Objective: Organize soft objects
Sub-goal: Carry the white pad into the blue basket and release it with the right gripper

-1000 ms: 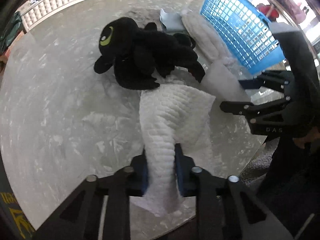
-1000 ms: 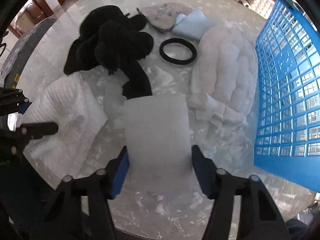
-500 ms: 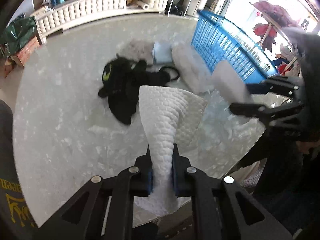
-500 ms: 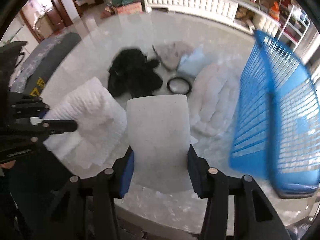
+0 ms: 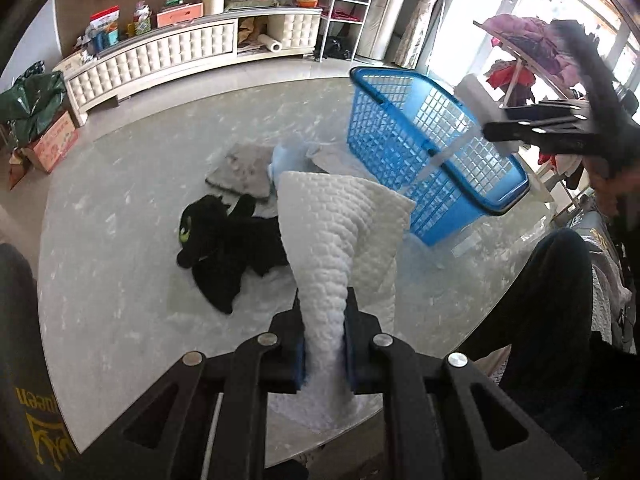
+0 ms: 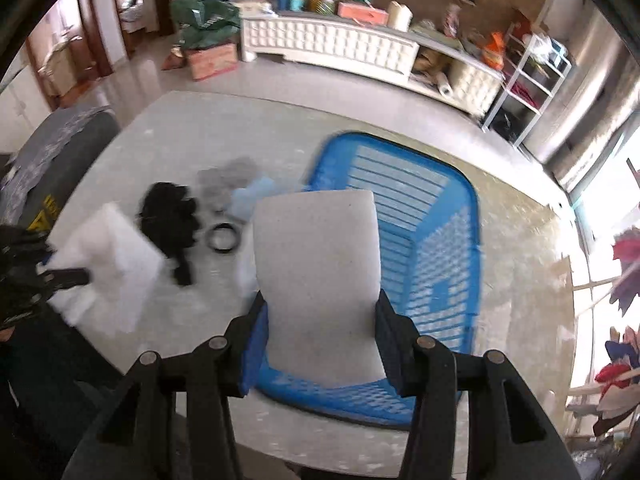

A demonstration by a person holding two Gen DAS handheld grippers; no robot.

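My left gripper (image 5: 323, 344) is shut on a white quilted cloth (image 5: 336, 236) and holds it up above the round table (image 5: 120, 280). My right gripper (image 6: 320, 344) is shut on a white foam block (image 6: 318, 280) and holds it over the blue basket (image 6: 424, 248). From the left wrist view the right gripper (image 5: 496, 126) with the foam block (image 5: 476, 96) is high above the basket (image 5: 424, 148). A black plush toy (image 5: 224, 240) lies on the table, also in the right wrist view (image 6: 168, 216).
A grey cloth (image 5: 244, 168), a light blue cloth (image 5: 288, 156) and a fluffy white cloth (image 5: 332, 160) lie behind the plush. A black ring (image 6: 224, 238) lies on the table. A white cabinet (image 5: 160, 60) stands behind. The person's dark leg (image 5: 552, 320) is right of the table.
Both grippers have risen well above the table with their loads. The right gripper has carried the foam block to the right, over the blue basket.
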